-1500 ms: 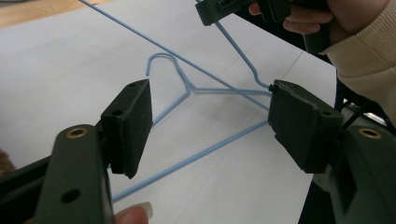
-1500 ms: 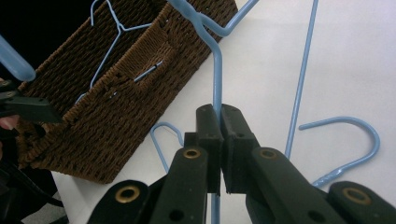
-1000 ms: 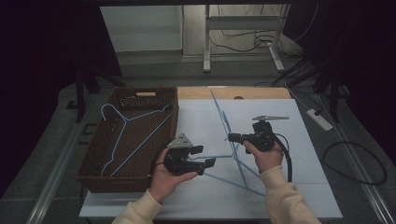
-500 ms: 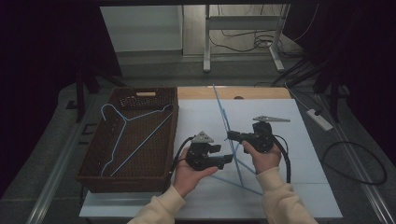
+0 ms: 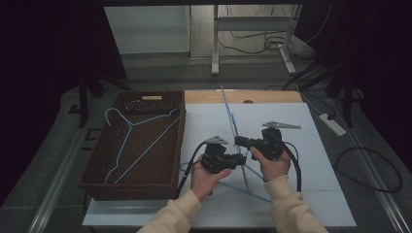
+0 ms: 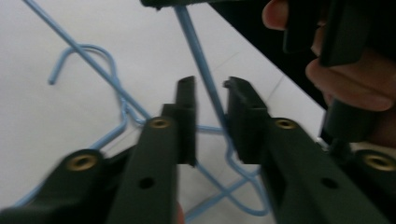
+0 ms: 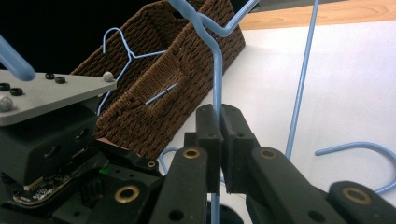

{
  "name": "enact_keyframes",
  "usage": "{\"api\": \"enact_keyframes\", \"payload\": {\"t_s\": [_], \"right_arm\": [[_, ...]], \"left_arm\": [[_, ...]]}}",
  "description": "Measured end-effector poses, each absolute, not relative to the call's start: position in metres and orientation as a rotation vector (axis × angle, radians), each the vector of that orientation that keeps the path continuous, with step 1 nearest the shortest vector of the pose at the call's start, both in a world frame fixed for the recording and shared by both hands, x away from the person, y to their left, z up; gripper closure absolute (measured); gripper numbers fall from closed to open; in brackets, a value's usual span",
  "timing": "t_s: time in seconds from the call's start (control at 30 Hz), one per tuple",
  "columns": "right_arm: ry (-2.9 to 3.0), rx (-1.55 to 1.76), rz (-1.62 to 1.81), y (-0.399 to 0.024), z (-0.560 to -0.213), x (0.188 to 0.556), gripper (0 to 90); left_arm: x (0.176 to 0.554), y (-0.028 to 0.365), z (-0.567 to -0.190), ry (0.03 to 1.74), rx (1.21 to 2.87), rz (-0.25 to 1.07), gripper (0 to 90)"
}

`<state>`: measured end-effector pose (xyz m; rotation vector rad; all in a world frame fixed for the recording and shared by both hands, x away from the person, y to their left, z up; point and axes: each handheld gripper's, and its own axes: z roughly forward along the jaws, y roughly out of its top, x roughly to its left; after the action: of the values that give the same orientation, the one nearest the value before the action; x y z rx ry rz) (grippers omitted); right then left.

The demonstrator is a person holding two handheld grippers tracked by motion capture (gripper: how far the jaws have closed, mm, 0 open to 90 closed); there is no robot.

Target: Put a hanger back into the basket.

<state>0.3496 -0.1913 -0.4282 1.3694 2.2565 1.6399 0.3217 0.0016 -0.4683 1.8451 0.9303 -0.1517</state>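
The blue wire hanger [image 7: 217, 70] is standing up off the white table [image 5: 316, 145], because the right gripper [image 7: 219, 122] is clamping its pads tight on the wire and lifting it. The left gripper [image 6: 210, 100] is coming in just beside the right one; its jaws have just been closing, with the same wire running between them but not yet pinched, probably for a second hold. Well off to its left, another hanger [image 5: 131, 141] is lying inside the wicker basket [image 5: 97, 187].
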Motion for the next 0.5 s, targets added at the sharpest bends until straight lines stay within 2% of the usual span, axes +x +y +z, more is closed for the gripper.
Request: {"api": "enact_keyframes", "payload": {"t_s": [0.5], "right_arm": [[2.242, 1.335, 1.695, -0.193, -0.426, 0.347, 86.9]], "left_arm": [[0.324, 0.014, -0.47, 0.993, 1.796, -0.219, 87.0]]}}
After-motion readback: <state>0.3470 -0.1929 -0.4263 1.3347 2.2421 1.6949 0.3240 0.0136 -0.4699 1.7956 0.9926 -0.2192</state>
